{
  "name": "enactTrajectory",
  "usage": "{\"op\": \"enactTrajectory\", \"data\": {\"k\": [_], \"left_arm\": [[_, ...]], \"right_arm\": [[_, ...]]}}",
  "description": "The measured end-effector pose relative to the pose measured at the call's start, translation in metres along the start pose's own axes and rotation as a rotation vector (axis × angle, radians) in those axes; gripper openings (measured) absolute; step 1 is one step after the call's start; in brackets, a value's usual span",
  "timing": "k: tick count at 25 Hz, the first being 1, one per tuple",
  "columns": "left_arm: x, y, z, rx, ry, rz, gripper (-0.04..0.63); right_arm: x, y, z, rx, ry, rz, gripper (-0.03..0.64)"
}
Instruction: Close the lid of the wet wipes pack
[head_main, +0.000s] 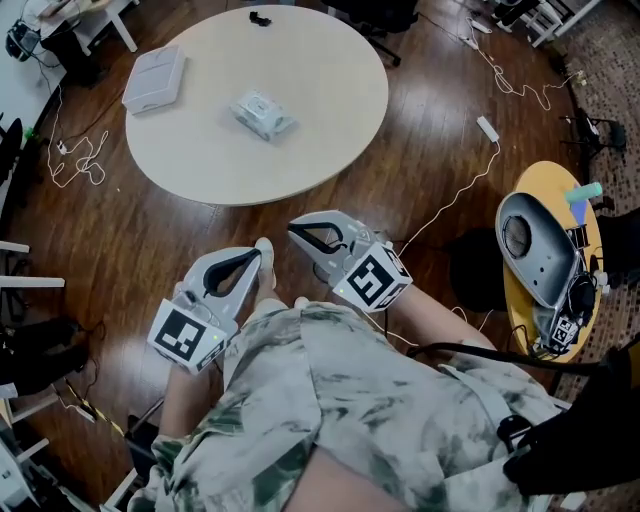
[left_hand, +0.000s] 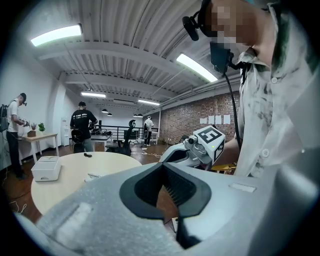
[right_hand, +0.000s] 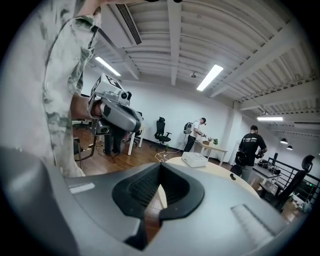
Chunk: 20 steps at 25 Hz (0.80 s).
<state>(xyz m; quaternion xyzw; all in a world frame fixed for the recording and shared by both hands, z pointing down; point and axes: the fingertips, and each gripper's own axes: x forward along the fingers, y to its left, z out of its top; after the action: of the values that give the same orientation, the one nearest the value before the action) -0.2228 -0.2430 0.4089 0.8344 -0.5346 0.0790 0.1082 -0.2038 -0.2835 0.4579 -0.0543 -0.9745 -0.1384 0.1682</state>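
Observation:
The wet wipes pack lies near the middle of the round white table; it is too small here to tell how its lid stands. In the left gripper view the wet wipes pack is a low shape on the tabletop. Both grippers are held close to the person's body over the wooden floor, short of the table. The left gripper and the right gripper are shut with nothing between the jaws. Seen from their own cameras, the left gripper and the right gripper have their tips touching.
A white box and a small black object also sit on the table. Cables and a power strip lie on the floor. A yellow side table with a grey device stands at the right. People work at far desks.

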Motion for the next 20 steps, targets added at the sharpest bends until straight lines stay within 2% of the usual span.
{"op": "enactTrajectory", "data": {"k": [12, 20], "left_arm": [[0.026, 0.115, 0.018, 0.006, -0.013, -0.044, 0.000], [0.033, 0.179, 0.017, -0.003, 0.004, -0.051, 0.000]], "right_arm": [[0.104, -0.080, -0.029, -0.038, 0.088, 0.005, 0.006], [0.173, -0.119, -0.050, -0.002, 0.147, 0.025, 0.006]]}}
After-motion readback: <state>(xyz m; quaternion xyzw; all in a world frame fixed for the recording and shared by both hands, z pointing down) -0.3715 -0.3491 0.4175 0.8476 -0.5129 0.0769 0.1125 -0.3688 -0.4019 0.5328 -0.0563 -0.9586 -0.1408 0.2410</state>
